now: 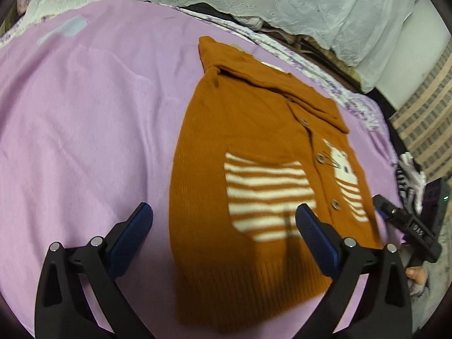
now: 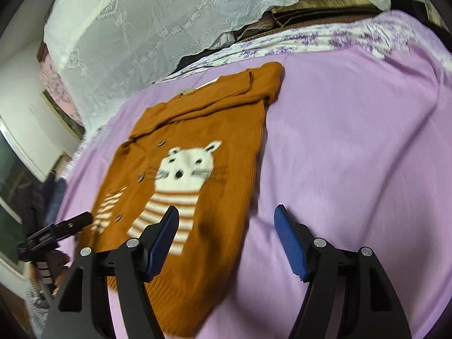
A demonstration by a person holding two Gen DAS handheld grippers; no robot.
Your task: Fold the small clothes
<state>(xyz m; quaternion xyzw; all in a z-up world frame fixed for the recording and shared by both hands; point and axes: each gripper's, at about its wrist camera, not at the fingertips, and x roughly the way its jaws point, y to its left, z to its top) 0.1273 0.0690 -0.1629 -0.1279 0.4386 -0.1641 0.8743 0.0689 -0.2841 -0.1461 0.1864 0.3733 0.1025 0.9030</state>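
An orange-brown knitted cardigan (image 1: 254,130) with a white cat face (image 2: 186,166), white stripes and a row of buttons lies flat on the purple sheet (image 1: 84,113), collar at the far end. My left gripper (image 1: 223,207) hovers open over its lower left part; the left pad is above bare sheet, the right pad above the striped patch. My right gripper (image 2: 226,208) is open over the lower right side, with one pad above the stripes and the other above the sheet. Neither holds anything. Each gripper shows at the edge of the other's view (image 1: 395,217) (image 2: 65,228).
White lace cloth (image 2: 158,36) is heaped along the far edge of the bed, with a floral sheet border (image 2: 310,39) below it. A black-and-white striped garment (image 1: 409,180) lies at the right bed edge. A person's hand (image 1: 415,274) is beside the right gripper.
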